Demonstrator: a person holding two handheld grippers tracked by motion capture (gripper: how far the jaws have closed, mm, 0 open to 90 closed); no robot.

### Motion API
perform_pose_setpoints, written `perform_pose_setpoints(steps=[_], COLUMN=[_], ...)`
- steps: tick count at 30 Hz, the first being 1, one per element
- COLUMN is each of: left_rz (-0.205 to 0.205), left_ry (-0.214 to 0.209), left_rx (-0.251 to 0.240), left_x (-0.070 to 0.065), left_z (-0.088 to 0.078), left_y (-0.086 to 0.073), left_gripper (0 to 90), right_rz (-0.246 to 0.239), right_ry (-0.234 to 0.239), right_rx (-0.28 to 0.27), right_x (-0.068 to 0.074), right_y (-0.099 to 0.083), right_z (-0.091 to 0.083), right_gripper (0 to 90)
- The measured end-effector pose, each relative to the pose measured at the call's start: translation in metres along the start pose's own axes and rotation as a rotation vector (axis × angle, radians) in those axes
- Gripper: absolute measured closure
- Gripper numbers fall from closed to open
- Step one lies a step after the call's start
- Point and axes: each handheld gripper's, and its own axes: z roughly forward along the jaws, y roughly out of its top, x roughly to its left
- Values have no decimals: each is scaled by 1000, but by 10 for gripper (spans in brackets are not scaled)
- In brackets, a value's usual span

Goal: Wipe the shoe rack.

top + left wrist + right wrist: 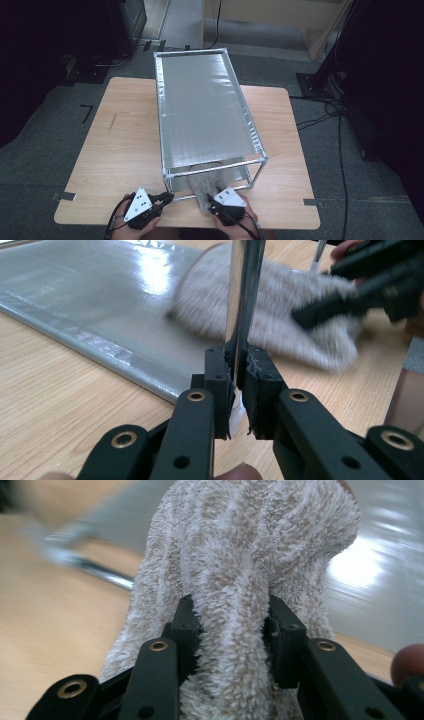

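Note:
A silver metal-frame rack (205,110) with two mesh shelves stands on the wooden table (120,150). My left gripper (239,372) is shut on the rack's front-left upright post (243,290), low down near the table; in the high view this left gripper (167,197) is at the rack's near-left corner. A fluffy beige-white towel (250,545) lies half on the lower shelf (90,290) and half on the table in front. My right gripper (231,625) is shut on a thick fold of it. From above, the right gripper (216,196) is at the towel (202,187), by the rack's open front.
The upper shelf (200,100) hides most of the lower one from above. The rack's front bottom tube (90,567) runs past the towel. Bare tabletop lies to both sides of the rack. Cables (330,107) and dark stands are on the floor around.

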Motion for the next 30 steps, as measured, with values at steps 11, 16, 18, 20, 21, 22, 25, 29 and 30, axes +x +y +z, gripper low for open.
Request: perform_pose_setpoints(steps=[11,16,18,20,21,22,25,29,30], left_rz=[-41,-46,-41,-38,-38,-35,-43,-33,-28], left_ry=[-70,-40,-37,-36,-36,-32,-25,-38,-44], left_rx=[-90,-110,-109,-108,-108,-106,-106,-101,-102], left_x=[6,4,4,4,4,3,2,-5,-8], left_z=[-12,-19,-19,-19,-19,-19,-18,-13,-12], left_y=[15,24,23,24,24,24,24,27,27], left_gripper=[708,803,812,814,815,815,815,817,817], right_rz=[87,145,135,128,122,116,114,102,91], right_ry=[-91,-57,-78,-117,-133,-142,-137,-67,-41], right_rx=[-1,-29,-24,-16,-13,-17,-23,-22,-24], right_x=[-35,-35,-31,-27,-23,-21,-14,3,10], right_y=[-8,-9,-9,-9,-10,-10,-11,-8,-7], right_z=[-8,-8,-6,-4,-3,-3,-3,-1,0], right_gripper=[620,389,397,419,448,482,591,636,641])
